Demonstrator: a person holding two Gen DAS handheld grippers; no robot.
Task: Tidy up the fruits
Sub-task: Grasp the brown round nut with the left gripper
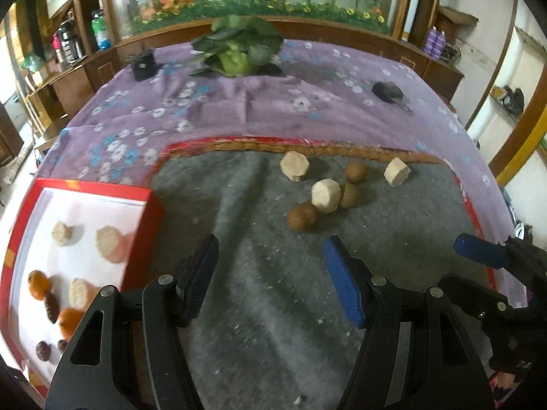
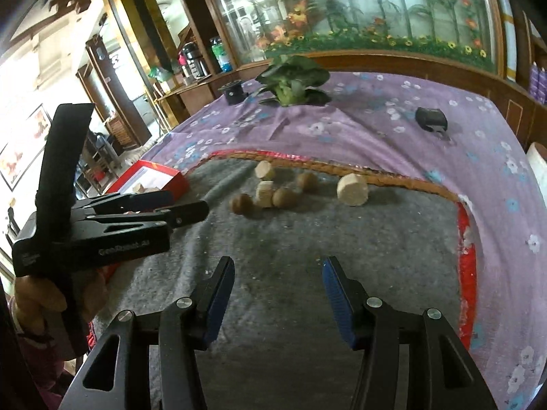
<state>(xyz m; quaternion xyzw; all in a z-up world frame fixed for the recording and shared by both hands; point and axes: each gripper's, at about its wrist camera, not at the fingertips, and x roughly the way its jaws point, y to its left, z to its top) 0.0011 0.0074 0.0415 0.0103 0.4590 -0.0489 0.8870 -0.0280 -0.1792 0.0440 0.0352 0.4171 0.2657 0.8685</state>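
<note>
The loose fruit sits at your twelve o'clock on the grey felt mat (image 1: 259, 273): three round brown kiwis (image 1: 301, 216) mixed with three pale cut cylinder pieces (image 1: 326, 195), some touching. At your nine o'clock, the red-rimmed white tray (image 1: 150, 212) holds oranges (image 1: 38, 284), dark dates and more pale pieces. Your left gripper (image 1: 271, 256) stands wide and empty; your right gripper (image 2: 278, 275) is parted too, nothing between its blue pads.
</note>
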